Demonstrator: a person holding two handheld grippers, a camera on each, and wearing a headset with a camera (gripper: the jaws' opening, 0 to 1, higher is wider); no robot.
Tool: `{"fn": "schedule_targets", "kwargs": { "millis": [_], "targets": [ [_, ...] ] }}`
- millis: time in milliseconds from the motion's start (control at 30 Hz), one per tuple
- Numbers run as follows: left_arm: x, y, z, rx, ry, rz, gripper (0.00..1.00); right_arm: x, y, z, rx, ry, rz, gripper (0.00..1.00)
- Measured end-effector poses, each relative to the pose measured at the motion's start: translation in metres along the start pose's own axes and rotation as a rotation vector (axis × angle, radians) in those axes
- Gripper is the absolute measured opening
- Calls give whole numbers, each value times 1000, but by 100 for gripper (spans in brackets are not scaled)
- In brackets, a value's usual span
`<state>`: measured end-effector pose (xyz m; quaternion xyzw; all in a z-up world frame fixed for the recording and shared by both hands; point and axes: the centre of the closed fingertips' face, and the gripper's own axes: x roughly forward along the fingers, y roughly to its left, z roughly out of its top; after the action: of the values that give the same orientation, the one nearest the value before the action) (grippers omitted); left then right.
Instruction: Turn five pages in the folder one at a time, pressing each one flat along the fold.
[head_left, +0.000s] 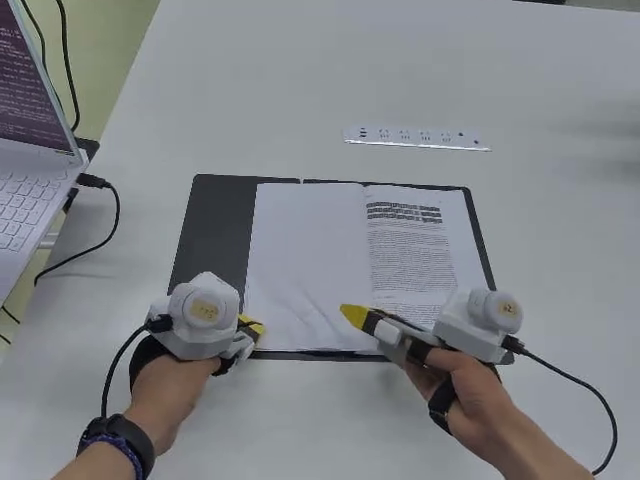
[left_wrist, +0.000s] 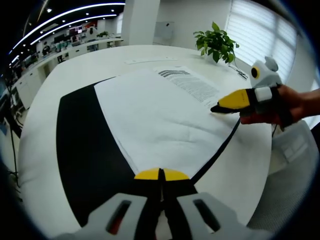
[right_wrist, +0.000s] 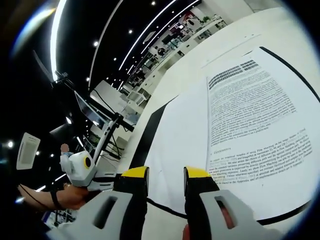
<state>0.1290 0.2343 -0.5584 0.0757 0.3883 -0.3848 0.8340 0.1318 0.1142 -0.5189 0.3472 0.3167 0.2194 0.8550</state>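
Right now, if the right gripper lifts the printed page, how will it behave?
Probably floppy: the printed page looks like thin paper, so it would likely droop beyond the right gripper. Probably light and prone to creasing: the blank page beside it shows ripples. It should swing about the fold rather than slide, seemingly bound in the folder.

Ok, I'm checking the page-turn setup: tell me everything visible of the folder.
The folder, dark-covered, lies open and flat on the white table. A blank white sheet spans its middle, a printed page its right. The open right gripper points at the fold's lower end; the shut left gripper sits at its lower edge.
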Motion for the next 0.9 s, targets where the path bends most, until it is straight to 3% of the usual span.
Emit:
{"fn": "schedule_targets", "kwargs": {
  "millis": [133,300,400,500,633,733,900],
  "targets": [
    [0,1,0,-38,-8,7,0,13,-6,11,8,-25,-21,17],
    [0,1,0,-39,-12,12,0,29,-21,28,16,-45,-50,9],
    [0,2,0,-81,-19,5,0,37,-28,33,7,-34,-61,6],
    [0,3,0,-115,-21,-1,0,42,-38,41,37,-61,-82,0],
    [0,2,0,-106,-21,0,0,50,-42,49,55,-80,-82,0],
    [1,2,0,-101,-23,6,0,58,-44,58,15,-97,-96,0],
    [1,3,0,-107,-33,13,0,70,-50,75,39,-135,-95,0]
  ]
}}
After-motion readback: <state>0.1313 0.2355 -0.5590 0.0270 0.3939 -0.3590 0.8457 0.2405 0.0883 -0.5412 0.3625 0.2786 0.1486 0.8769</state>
